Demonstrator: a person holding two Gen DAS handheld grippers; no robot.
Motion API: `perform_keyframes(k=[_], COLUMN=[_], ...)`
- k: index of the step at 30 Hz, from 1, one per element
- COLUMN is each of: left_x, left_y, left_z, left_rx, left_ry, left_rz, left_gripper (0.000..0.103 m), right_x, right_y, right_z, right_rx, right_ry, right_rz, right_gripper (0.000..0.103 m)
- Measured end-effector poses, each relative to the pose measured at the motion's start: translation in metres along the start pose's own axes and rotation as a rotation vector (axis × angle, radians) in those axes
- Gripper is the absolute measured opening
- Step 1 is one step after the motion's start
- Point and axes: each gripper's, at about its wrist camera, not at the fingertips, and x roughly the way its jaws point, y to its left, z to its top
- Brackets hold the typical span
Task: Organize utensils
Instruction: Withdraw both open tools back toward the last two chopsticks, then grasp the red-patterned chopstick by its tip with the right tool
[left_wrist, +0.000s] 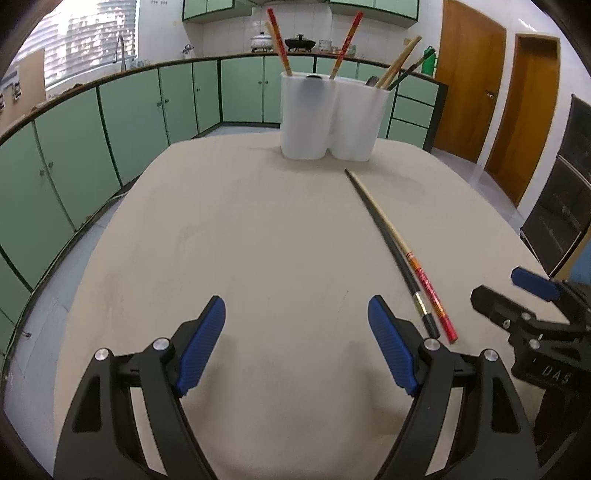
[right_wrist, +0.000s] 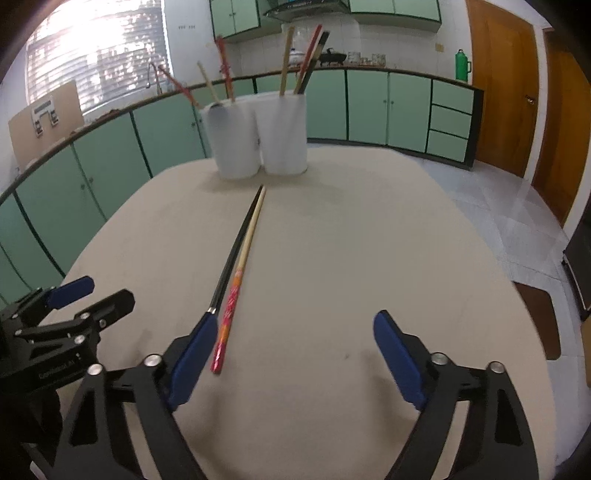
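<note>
green cabinets, wooden doors, bright window

desk: beige top with rounded edges, filling the middle of both views
cabinets: pale green doors with dark trim, in a row behind the desk under a dark counter
upper cabinets: same green, high on the tiled wall
window: bright, with horizontal blinds, far left
faucet: curved, below the window
pots: on the far counter, one dark, one light
green flask: upright at the counter's right end
doors: brown wood, right wall
floor: pale tiles
</note>
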Motion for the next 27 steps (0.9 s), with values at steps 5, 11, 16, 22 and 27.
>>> perform_keyframes(k=[5,11,16,22,27], left_x=[0.001,0.0,0.0,0.002,0.002], left_y=[0.003,0.003,0.001,0.0,-0.002], left_z=[-0.003,-0.004,-0.004,-0.005,-0.006], left_rx=[-0.003,-0.005,0.003,0.006,0.013], left_ry=[0.014,0.018,0.019,0.022,0.023], left_rz=[0.017,0.015,0.016,0.018,0.018], left_gripper=[0.077,0.077,0.077,0.077,0.077], right_x=[0.001,0.007,0.011,0.012,0.012], right_y=[0.016,0.027,0.03,0.035,0.04], right_z=[-0.004,-0.008,-0.01,-0.011,-0.01], right_rx=[-0.037,-0.069,-0.08,-0.106,-0.113], right_ry=[0.023,0.061,0.085,0.096,0.098], right_rz=[0.03,0.04,0.044,0.028,0.038], right_gripper=[0.059,0.041,0.033,0.027,0.01])
